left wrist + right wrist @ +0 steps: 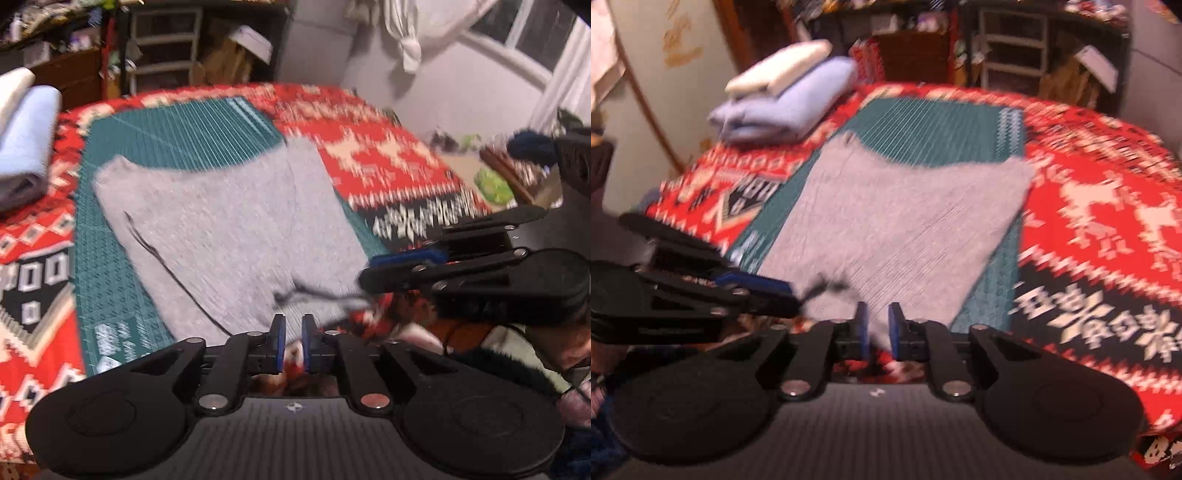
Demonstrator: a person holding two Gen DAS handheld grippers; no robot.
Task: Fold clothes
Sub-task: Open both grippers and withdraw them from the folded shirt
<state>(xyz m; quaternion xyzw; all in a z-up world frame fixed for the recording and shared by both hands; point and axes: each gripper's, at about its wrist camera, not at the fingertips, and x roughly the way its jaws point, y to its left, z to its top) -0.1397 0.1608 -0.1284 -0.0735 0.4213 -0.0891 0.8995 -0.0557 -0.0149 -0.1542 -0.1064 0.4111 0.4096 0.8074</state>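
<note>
The gray cloth (886,221) lay lengthwise just ahead of both tongs, left (293,341) and right (878,332), each slightly open, holding nothing.

Motion blur smears the grey garment (229,229) and blanket pattern (1108,206); the folded stack (26,140) runs off-frame.

A pale wall (461,92) is seen in the upper right of the left wrist view, with a white-framed window (535,33) above it. Dark shelves with plastic drawers (1012,48) are placed in the upper right of the right wrist view.
</note>
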